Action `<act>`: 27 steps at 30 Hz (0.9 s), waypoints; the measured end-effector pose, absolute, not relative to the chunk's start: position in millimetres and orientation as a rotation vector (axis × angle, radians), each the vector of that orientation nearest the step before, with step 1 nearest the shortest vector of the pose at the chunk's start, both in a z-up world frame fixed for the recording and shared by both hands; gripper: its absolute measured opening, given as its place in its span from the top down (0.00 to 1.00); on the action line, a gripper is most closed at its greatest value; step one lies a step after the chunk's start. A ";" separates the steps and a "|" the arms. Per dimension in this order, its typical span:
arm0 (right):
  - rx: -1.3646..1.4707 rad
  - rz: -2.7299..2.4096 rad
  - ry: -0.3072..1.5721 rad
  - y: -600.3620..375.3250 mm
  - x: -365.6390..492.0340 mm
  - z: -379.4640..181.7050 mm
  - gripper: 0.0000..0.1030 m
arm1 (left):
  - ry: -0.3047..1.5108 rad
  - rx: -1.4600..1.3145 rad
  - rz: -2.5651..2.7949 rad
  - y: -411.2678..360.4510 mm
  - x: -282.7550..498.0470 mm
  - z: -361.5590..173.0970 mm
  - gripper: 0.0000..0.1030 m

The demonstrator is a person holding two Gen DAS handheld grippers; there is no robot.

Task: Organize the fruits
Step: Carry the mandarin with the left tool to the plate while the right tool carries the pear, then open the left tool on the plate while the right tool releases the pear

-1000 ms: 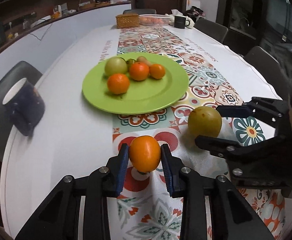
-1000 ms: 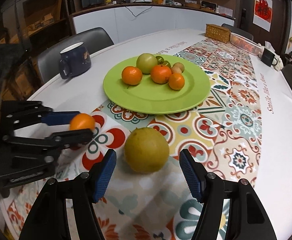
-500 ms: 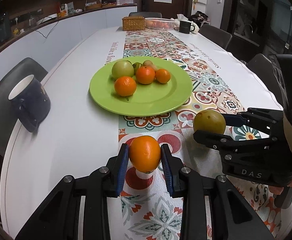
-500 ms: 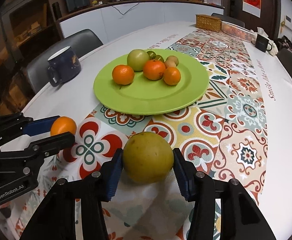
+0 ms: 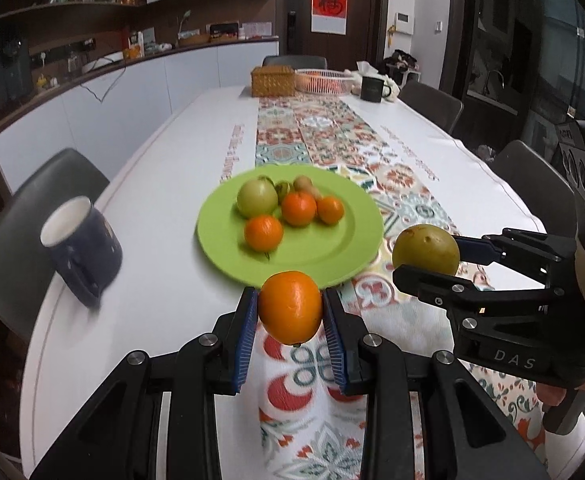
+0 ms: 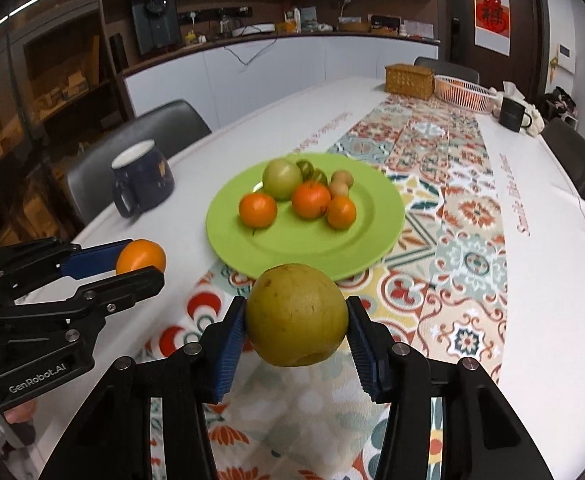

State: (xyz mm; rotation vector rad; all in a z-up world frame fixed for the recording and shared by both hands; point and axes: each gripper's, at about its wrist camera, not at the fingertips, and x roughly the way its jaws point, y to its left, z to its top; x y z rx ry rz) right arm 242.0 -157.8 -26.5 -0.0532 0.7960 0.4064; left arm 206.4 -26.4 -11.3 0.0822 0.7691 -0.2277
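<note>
Left gripper [image 5: 291, 308] clenched on orange [image 5: 291, 307], right gripper [image 6: 295, 316] on pear [image 6: 295, 314], both lifted; green plate [image 6: 376, 216] holds the rest, placing remains.

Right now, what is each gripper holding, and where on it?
Left gripper clamps the orange across its sides. Right gripper clamps the yellow-green pear across its widest middle.

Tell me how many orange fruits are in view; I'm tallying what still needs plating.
4. Three sit on the green plate: left, middle, right. The fourth orange is clamped in the left gripper, off the plate. Others could be hidden.
</note>
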 end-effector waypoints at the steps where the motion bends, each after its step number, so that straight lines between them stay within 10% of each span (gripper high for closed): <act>1: -0.051 0.404 0.789 -156.5 244.8 -23.8 0.52 | 0.765 0.084 -0.227 -25.0 209.7 -8.9 0.68; 27: 0.007 0.333 0.797 -124.0 327.7 -28.5 0.52 | 0.788 0.112 -0.248 3.2 327.4 -24.6 0.69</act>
